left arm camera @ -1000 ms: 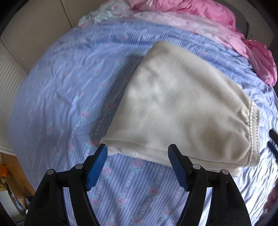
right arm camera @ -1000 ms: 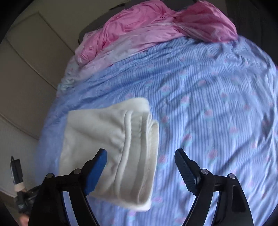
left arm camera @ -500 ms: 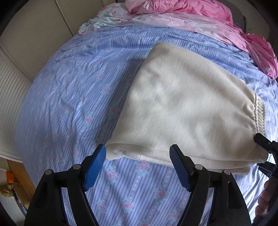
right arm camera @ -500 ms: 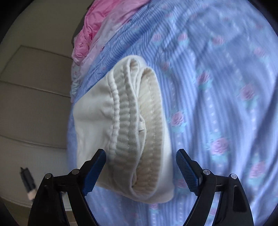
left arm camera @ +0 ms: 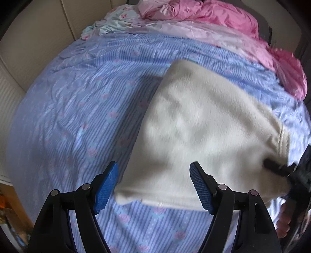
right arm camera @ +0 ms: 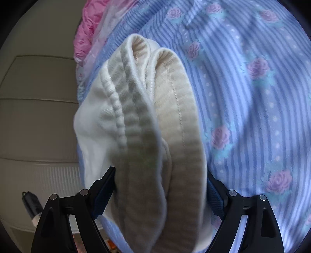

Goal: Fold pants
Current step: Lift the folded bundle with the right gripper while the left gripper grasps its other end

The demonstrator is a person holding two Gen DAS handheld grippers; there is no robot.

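Cream folded pants [left arm camera: 202, 124] lie on the blue striped rose-print bedspread [left arm camera: 81, 109]. My left gripper [left arm camera: 153, 186] is open, its blue pads either side of the pants' near folded edge, just above it. In the right wrist view the ribbed waistband end of the pants [right arm camera: 153, 124] fills the space between the wide-open jaws of my right gripper [right arm camera: 161, 192]; the layered waistband sits between the pads. The right gripper also shows in the left wrist view [left arm camera: 279, 169] at the pants' right end.
A pink crumpled quilt [left arm camera: 210, 17] and pale floral fabric [left arm camera: 116, 25] lie at the far end of the bed. Beige wall panels [right arm camera: 38, 109] stand to the left. The bed's edge is near on the left, with clutter below it.
My right gripper has moved in onto the waistband end, which now sits between its open jaws. My left gripper has moved closer to the near folded edge.
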